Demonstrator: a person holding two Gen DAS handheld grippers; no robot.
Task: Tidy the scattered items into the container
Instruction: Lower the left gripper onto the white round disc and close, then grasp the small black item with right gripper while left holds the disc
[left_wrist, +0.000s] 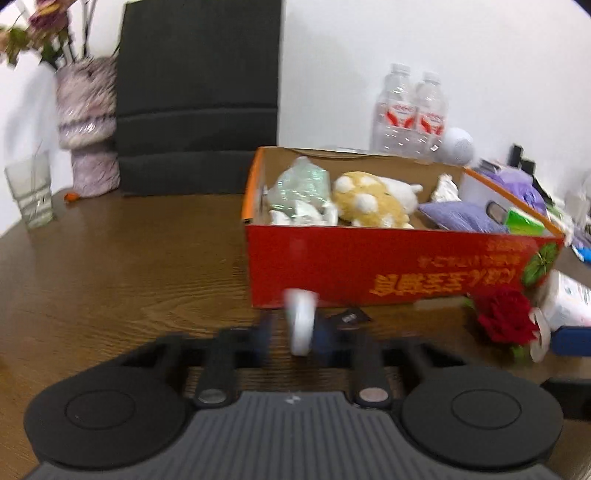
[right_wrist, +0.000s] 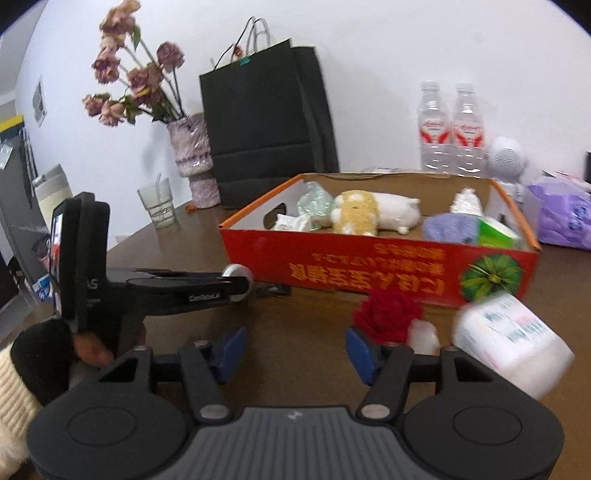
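While clamped edge-on between the blue pads of the left gripper (left_wrist: 301, 332), shows as a small round white disc-shaped item (left_wrist: 301, 321), blurred, with a pale grey rim, held just above the brown wood-grain table (left_wrist: 122, 266) and just in front of the near wall of the red and orange cardboard box (left_wrist: 369, 266). Seen from the right wrist view as a white and grey round end (right_wrist: 238, 280) poking past the tip of that black gripper (right_wrist: 236, 282), close to the box's left corner (right_wrist: 236, 243).

Right gripper (right_wrist: 295, 349): jaws spread wide, blue pads (right_wrist: 232, 345) well apart, nothing between them, hovering over bare table (right_wrist: 295, 325).

Inside the box, counted: one yellow and white plush toy (left_wrist: 373, 201), one crinkled pale green plastic packet (left_wrist: 303, 184), one white wrapper (left_wrist: 295, 216) below it, one purple pouch (left_wrist: 461, 216), one green packet (left_wrist: 522, 221), one crumpled white paper piece (left_wrist: 447, 188).

Outside on the table, near the box's right front corner: one red fabric rose (right_wrist: 388, 314), one white soft pack with printed label (right_wrist: 513, 343) just beside it, blurred.

Behind the box: two clear plastic water bottles with red labels (right_wrist: 450, 129), one white round speaker-like object (right_wrist: 506, 155), one purple plastic bag (right_wrist: 561, 218). Further left: one black paper bag with handles (right_wrist: 258, 122), one mottled pink vase of dried roses (right_wrist: 192, 147), one ribbed clear glass (right_wrist: 157, 203).
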